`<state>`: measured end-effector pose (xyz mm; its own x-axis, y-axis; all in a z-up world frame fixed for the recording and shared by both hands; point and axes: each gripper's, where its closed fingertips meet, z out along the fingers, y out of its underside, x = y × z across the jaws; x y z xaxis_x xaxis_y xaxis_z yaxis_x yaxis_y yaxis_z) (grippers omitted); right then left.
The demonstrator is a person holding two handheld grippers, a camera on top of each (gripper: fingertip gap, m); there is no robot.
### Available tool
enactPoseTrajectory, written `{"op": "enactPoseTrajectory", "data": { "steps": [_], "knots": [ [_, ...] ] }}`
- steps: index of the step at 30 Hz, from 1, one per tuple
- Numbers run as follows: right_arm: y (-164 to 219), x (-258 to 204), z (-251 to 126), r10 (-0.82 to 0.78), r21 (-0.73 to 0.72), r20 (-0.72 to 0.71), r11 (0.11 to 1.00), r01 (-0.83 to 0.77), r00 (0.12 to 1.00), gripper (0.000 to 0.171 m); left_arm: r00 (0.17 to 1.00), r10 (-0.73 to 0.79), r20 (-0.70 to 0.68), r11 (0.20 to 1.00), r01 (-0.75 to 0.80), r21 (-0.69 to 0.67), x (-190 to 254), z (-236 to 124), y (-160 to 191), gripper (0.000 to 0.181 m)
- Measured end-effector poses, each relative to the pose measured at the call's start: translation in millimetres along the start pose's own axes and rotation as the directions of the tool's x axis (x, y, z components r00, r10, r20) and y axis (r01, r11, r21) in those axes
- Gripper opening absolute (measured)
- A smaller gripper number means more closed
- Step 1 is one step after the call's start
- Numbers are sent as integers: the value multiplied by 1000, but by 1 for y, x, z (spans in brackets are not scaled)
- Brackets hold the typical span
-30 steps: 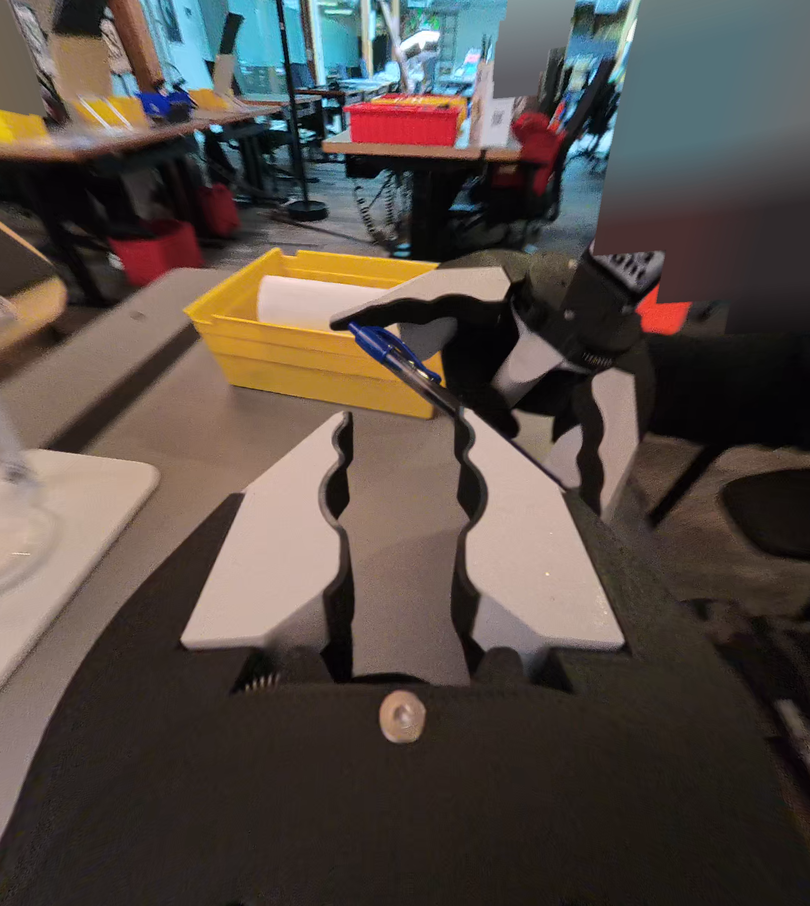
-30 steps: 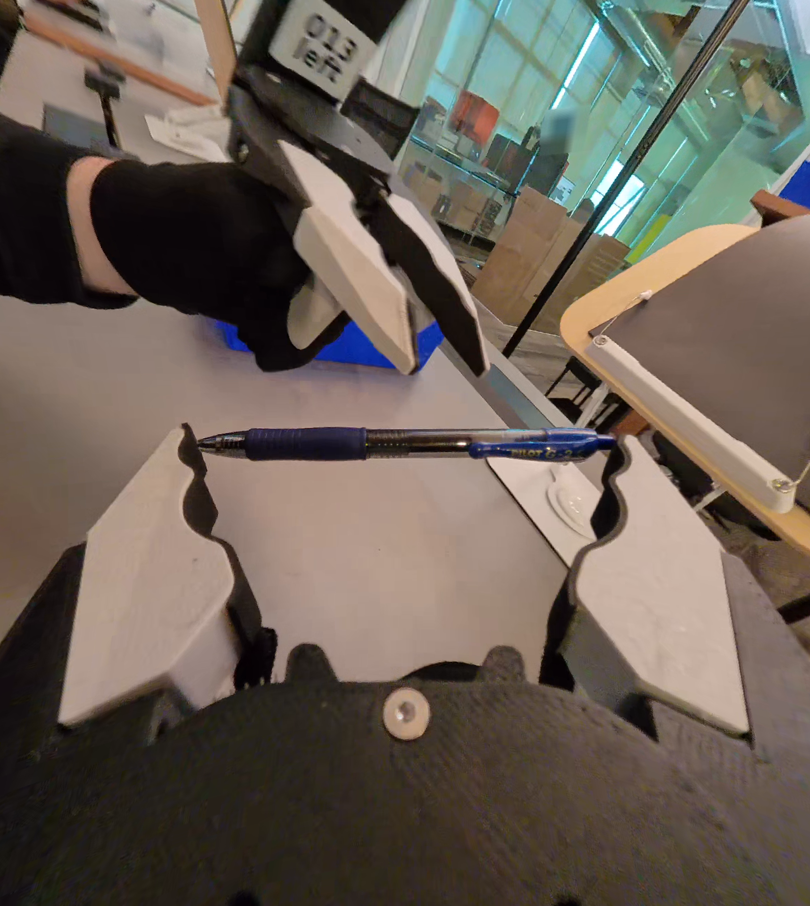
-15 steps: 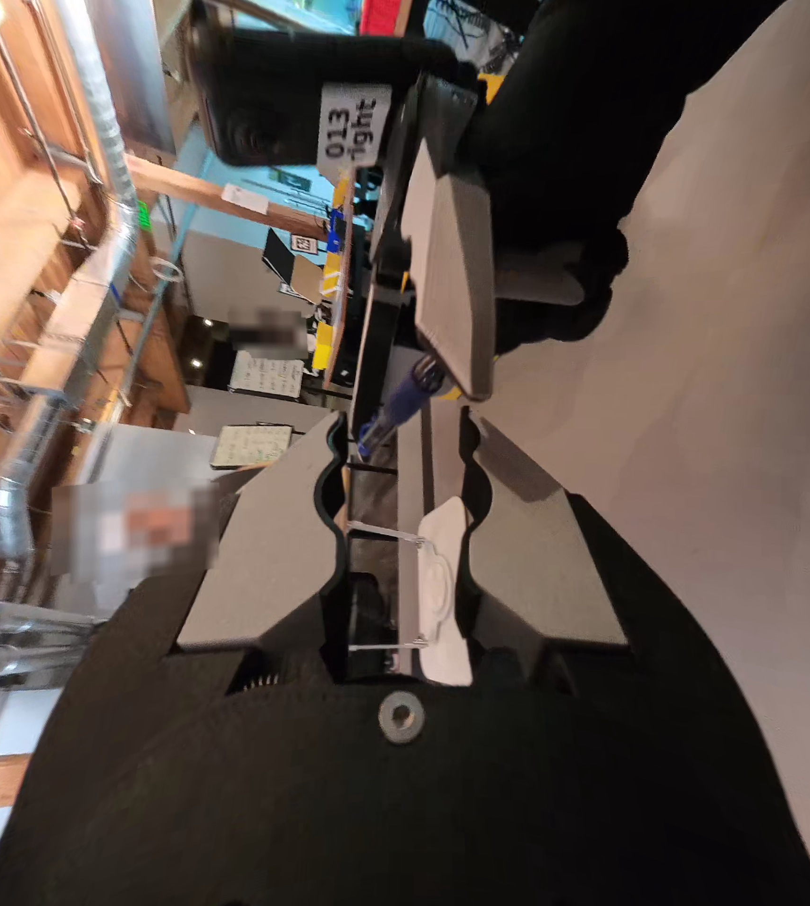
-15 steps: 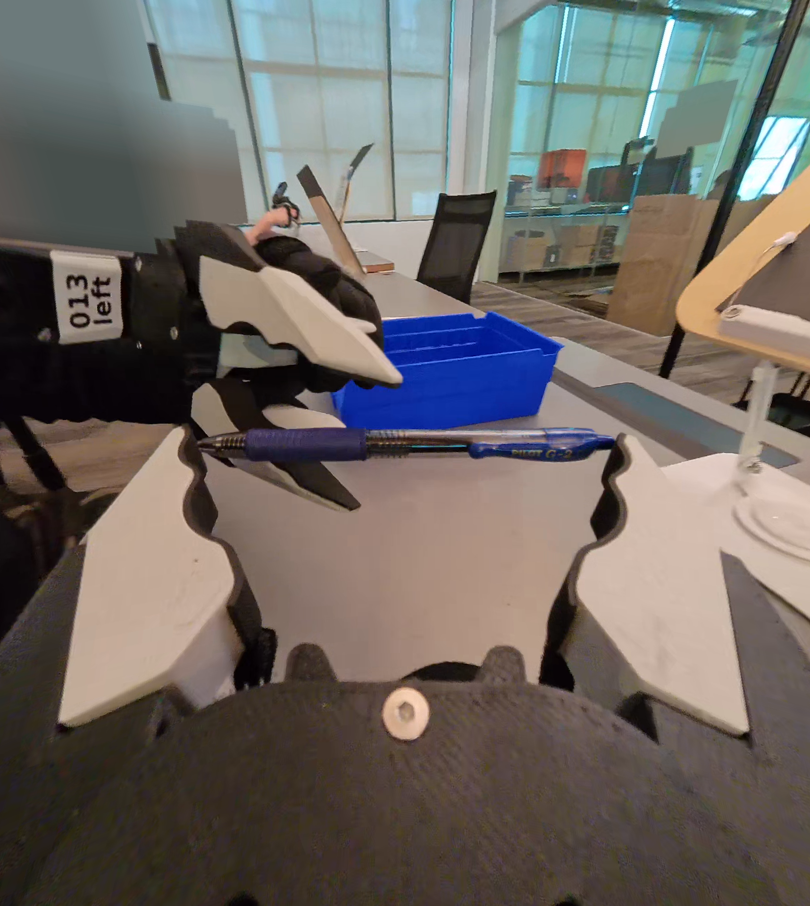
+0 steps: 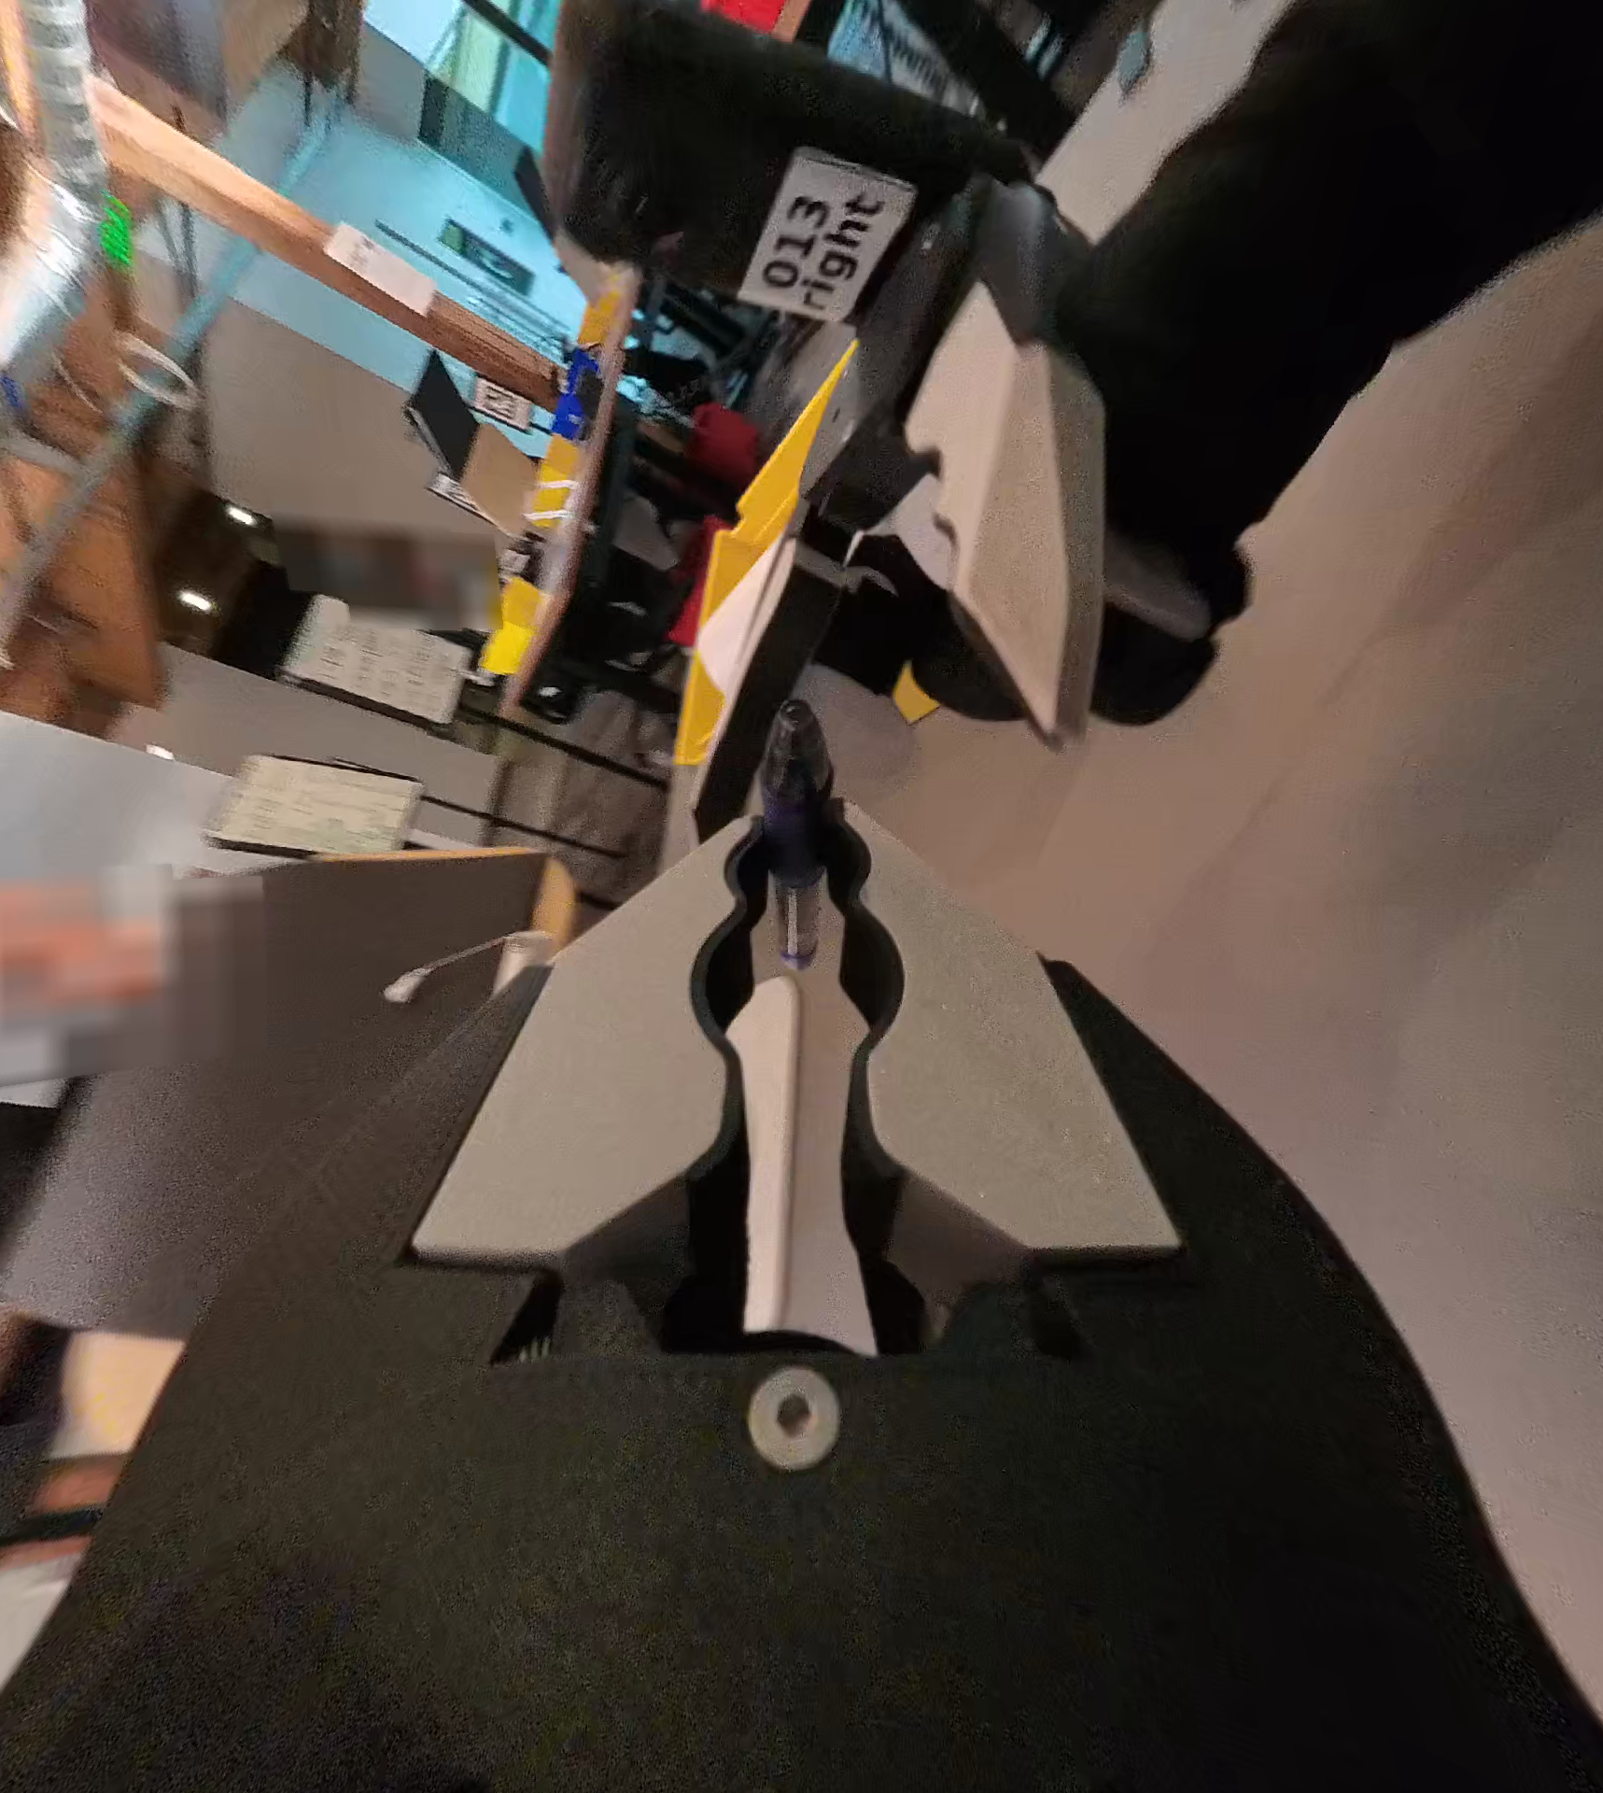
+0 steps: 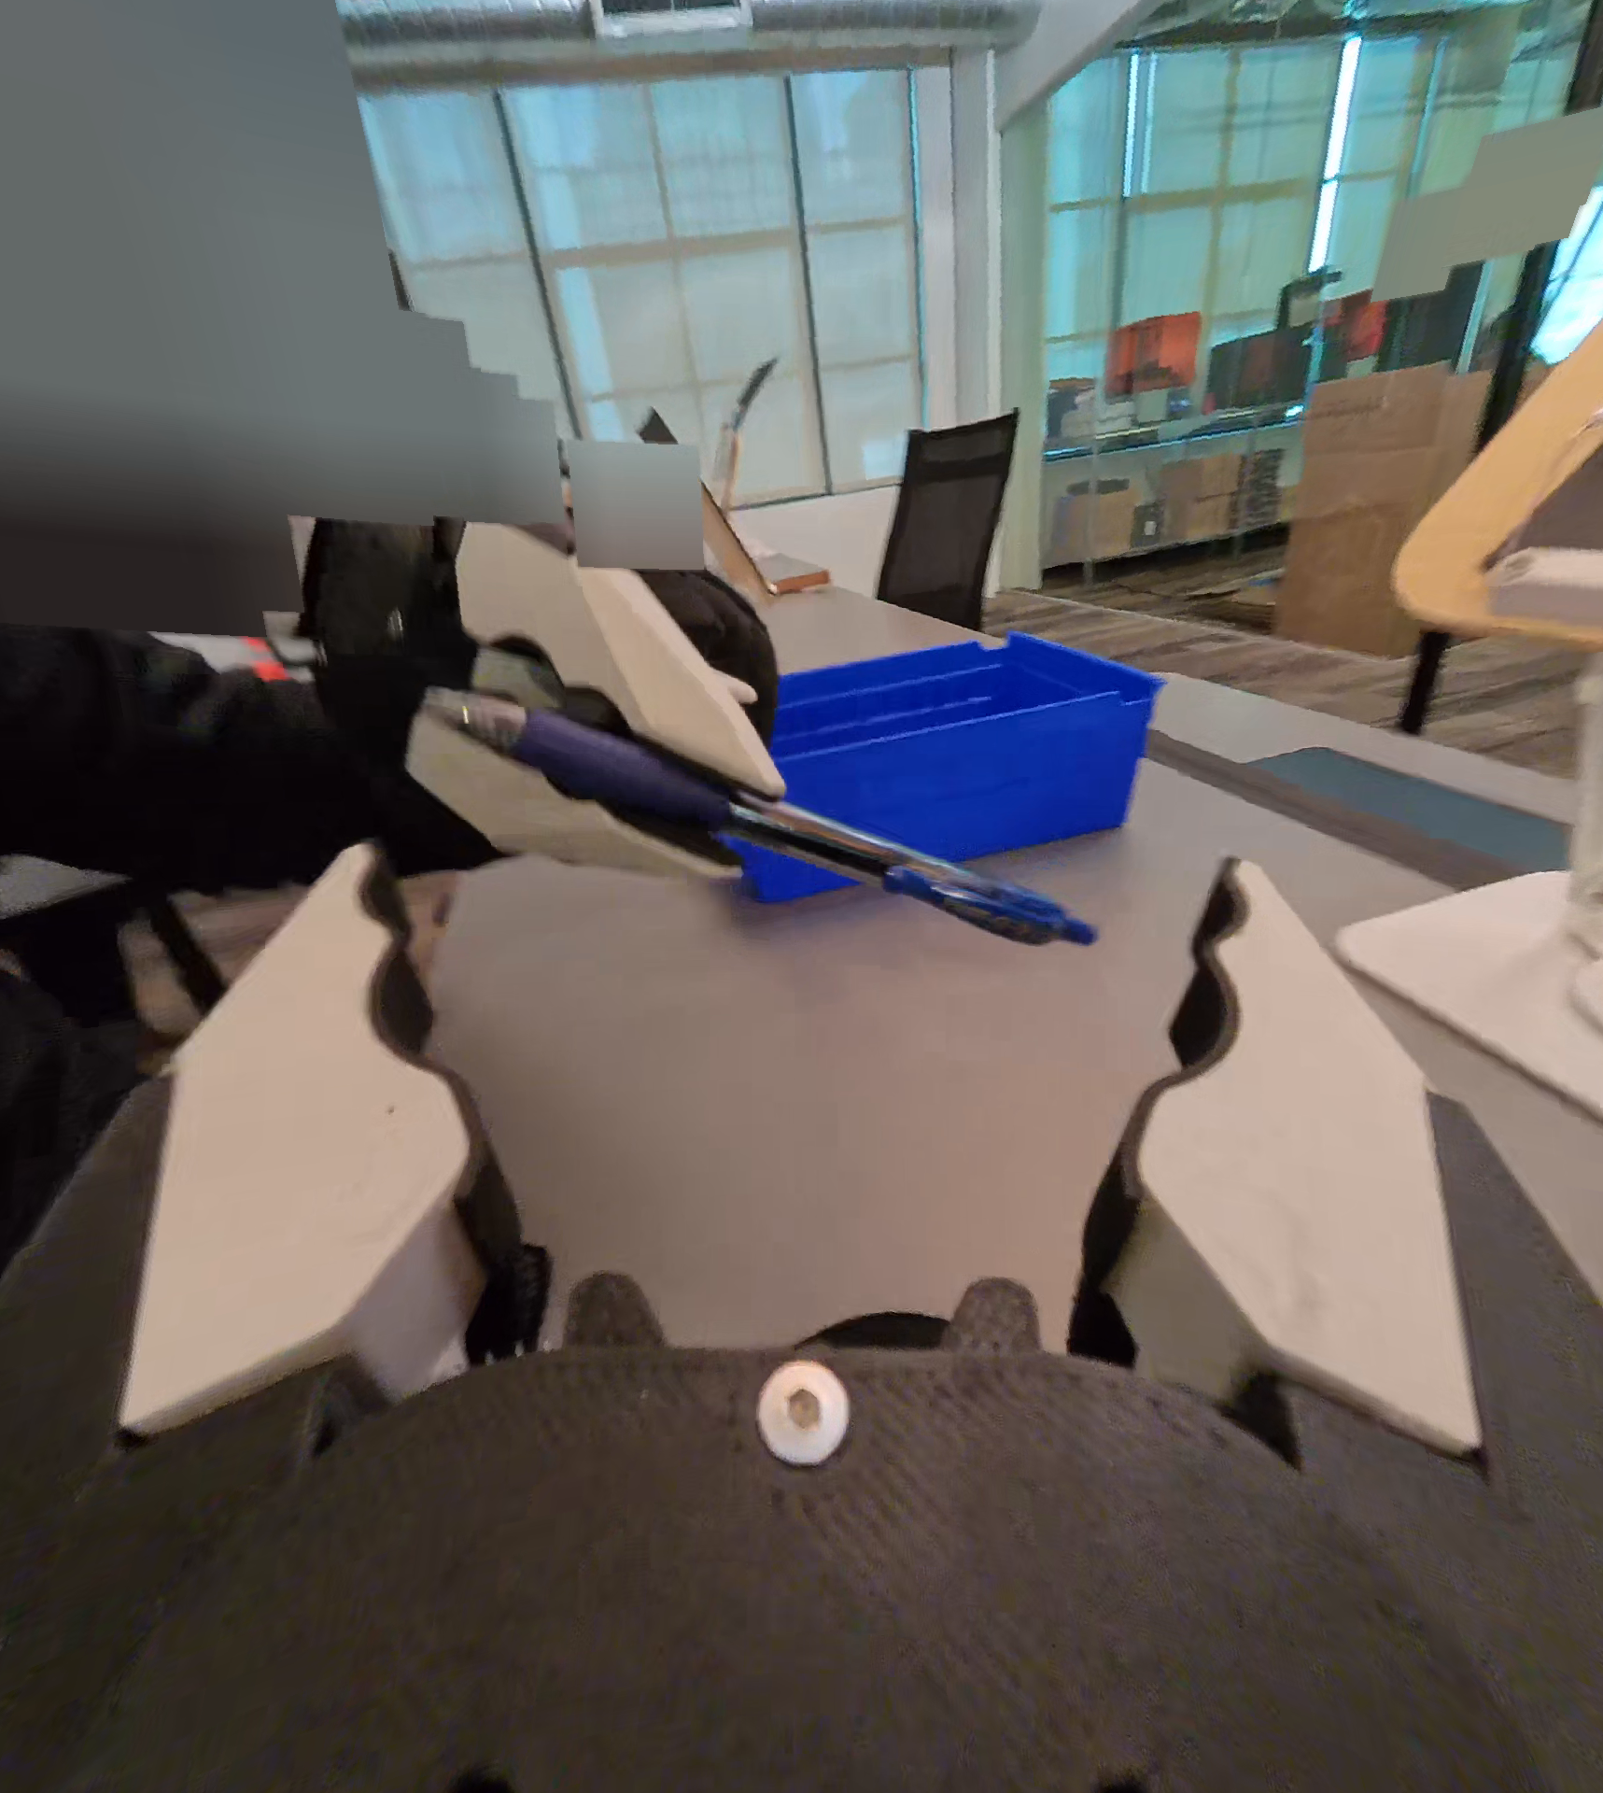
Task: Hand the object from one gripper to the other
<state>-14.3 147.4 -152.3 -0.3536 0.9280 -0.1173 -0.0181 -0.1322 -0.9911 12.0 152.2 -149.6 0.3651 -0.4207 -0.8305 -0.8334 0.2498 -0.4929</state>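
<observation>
A blue pen [image 6: 972, 897] is clamped between the fingers of my left gripper [image 6: 753, 825], which a black-gloved hand [image 6: 196, 757] holds above the grey table [image 6: 778, 1067]. The pen slants down to the right, its clip end sticking out free. In the left wrist view my left gripper [image 5: 792, 825] is shut on the pen [image 5: 792, 766], seen end-on at the fingertips. My right gripper [image 6: 802, 873] is wide open and empty, just short of the pen. One of its fingers [image 5: 1011, 524] shows in the left wrist view, beyond the pen.
A blue bin [image 6: 952, 766] stands on the table behind the pen. A white stand base [image 6: 1505, 980] with a clear post sits at the right. A yellow bin [image 5: 729, 602] shows past the left gripper. Office desks and a chair [image 6: 943, 514] lie beyond.
The pen spanned my right gripper's open fingertips before. My left gripper has shut on it and the pen has come off the right fingers, now tilted in the left's hold.
</observation>
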Motion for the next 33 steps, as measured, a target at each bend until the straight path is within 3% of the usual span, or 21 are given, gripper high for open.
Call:
{"op": "enactPoseTrajectory", "data": {
  "steps": [2, 4, 6, 11, 15, 17, 19, 23, 25, 27, 33],
  "knots": [
    [3, 9, -6, -185, -81, -81, 981, 178, 979, 129, 977, -183, -106, 983, 184, 6, 1, -1, 0, 9],
    [5, 12, -9, -368, -175, -111, 922, 346, 923, 91, 932, -321, -168, 942, 333, 42, -4, -3, -5, 9],
    [6, 13, -10, -490, -238, -114, 858, 455, 864, 64, 867, -441, -230, 885, 463, 49, -8, -4, -6, 9],
    [17, 7, -4, -592, -318, -55, 774, 548, 804, 12, 732, -583, -353, 772, 635, 41, -12, -8, -12, 9],
    [23, 5, 0, -529, -308, -50, 815, 490, 847, 8, 671, -633, -387, 723, 691, 16, -13, -6, -7, 9],
    [20, 4, 1, -368, -236, -50, 908, 347, 929, 7, 703, -632, -326, 725, 685, 70, -24, -5, -4, 18],
    [15, 2, 0, -141, -143, -16, 980, 137, 990, 8, 792, -574, -209, 786, 605, 129, -38, -7, 0, 71],
    [10, 4, -4, 205, -27, 85, 979, -203, 975, 7, 975, -221, 3, 972, 220, 78, -37, -5, 7, 116],
    [13, 1, -4, 282, -31, 129, 959, -281, 951, 8, 998, -10, 56, 1000, 11, -14, -27, 2, 13, 134],
    [15, -1, -2, 341, -42, 157, 940, -339, 927, 7, 996, 78, 43, 996, -75, -58, -14, 11, 17, 152],
    [21, -11, 3, 412, -74, 207, 911, -405, 888, 8, 999, 43, 7, 997, -43, -60, -2, 21, 19, 158]
  ]
}}
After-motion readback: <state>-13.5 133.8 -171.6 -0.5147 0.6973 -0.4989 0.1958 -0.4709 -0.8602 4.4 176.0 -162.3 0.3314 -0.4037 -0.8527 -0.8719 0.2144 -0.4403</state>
